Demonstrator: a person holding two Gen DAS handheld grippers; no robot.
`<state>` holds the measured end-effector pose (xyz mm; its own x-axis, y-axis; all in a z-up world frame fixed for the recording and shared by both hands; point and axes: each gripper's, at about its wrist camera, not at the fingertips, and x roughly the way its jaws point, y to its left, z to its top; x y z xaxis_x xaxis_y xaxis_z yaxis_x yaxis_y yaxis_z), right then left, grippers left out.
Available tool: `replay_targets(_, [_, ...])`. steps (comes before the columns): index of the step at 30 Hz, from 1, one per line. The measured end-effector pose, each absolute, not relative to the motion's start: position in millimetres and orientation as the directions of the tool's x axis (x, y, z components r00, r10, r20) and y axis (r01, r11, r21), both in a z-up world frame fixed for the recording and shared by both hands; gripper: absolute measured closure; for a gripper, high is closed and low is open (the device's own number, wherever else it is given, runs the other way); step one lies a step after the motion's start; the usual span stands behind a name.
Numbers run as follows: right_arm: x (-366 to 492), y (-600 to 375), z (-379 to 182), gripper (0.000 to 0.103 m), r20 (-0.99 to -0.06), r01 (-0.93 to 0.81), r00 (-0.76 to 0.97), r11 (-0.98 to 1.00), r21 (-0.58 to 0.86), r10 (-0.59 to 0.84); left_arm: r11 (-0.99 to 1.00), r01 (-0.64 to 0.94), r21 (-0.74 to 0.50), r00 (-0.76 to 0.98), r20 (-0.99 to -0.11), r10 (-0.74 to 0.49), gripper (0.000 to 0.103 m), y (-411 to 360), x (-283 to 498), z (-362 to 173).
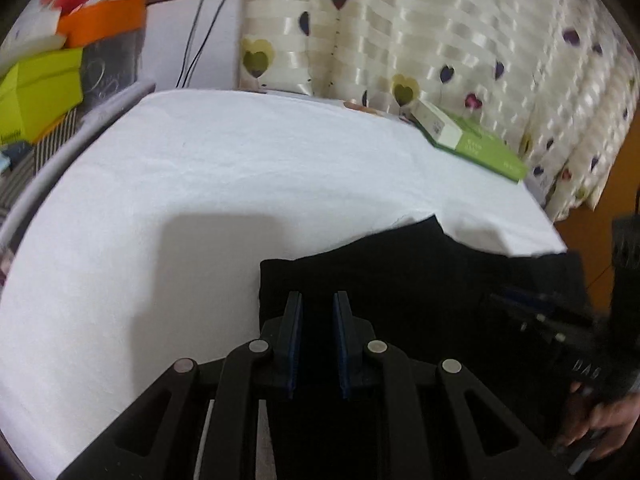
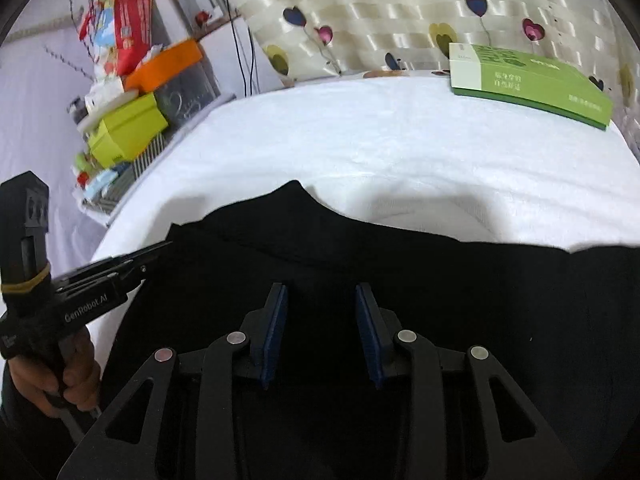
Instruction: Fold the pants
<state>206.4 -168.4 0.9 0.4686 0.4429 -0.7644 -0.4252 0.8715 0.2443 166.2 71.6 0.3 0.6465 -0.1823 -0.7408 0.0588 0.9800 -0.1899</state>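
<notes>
Handling these black pants (image 2: 400, 272) looks easy: soft, floppy, so pinch an edge; both grippers' fingers (image 1: 294, 332) apart, empty.

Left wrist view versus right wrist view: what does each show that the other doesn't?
Only the left wrist view shows the left hand-held gripper head-on, jaws apart over the black pants. Only the right wrist view shows the red package and the right hand-held gripper, jaws wider apart. Both share the white sheet, green box and heart-patterned curtain.
</notes>
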Motion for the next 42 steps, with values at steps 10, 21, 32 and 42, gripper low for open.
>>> replay_targets(10, [111, -173, 7, 0.067, -0.747, -0.506, 0.494, 0.846, 0.168, 0.444, 0.968, 0.113, -0.222, 0.667, -0.706, -0.239, 0.086, 59, 79, 14])
replay_targets(21, [73, -189, 1, 0.067, -0.756, -0.484, 0.543, 0.872, 0.073, 0.365, 0.979, 0.090, -0.182, 0.654, -0.731, -0.196, 0.086, 40, 41, 0])
replay_targets(32, [59, -210, 8, 0.067, -0.746, -0.431, 0.567, 0.898, 0.092, 0.349, 0.987, 0.084, -0.137, 0.679, -0.717, -0.158, 0.086, 31, 16, 4])
replay_targets(42, [29, -234, 21, 0.067, -0.713, -0.422, 0.599, 0.900, 0.106, 0.364, 0.978, 0.138, -0.156, 0.657, -0.725, -0.208, 0.086, 1, -4, 1])
